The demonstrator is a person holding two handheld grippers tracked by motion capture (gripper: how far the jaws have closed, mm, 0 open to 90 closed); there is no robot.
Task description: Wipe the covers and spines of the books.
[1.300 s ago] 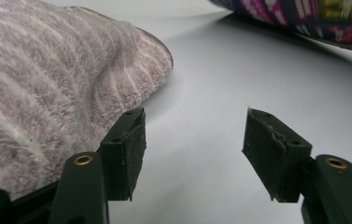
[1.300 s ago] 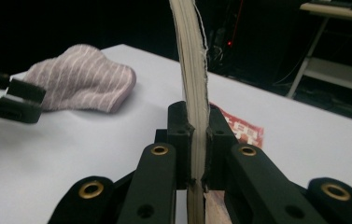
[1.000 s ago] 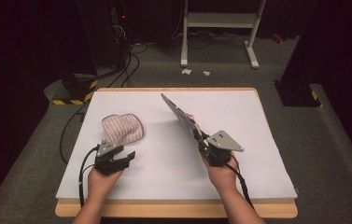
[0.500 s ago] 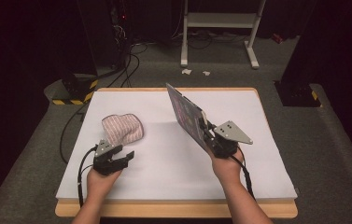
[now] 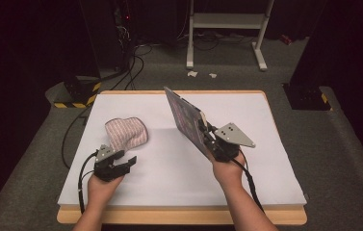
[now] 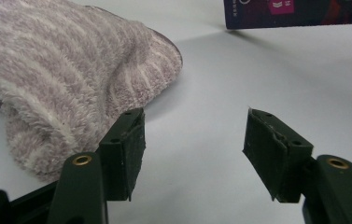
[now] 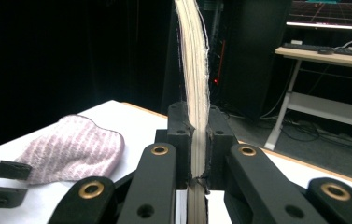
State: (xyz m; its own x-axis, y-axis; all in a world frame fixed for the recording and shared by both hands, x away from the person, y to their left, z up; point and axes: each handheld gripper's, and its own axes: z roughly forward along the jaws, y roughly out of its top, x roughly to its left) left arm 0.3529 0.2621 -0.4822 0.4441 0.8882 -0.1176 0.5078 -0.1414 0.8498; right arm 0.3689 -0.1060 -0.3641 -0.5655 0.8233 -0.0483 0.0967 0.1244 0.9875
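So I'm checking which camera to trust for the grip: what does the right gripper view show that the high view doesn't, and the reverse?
Right gripper view: the right gripper clamped on the book's pale page edge, plus a desk behind.

High view: the book's dark cover, tilted up off the table, both hands, and the floor cables.

Both: the striped cloth lying near the left gripper, whose jaws stand open.

A wooden table (image 5: 179, 215) carries a white sheet (image 5: 179, 163) that covers nearly its whole top. On the sheet, toward its left side, lies a striped pinkish fleece cloth (image 5: 126, 132), bunched and rumpled.
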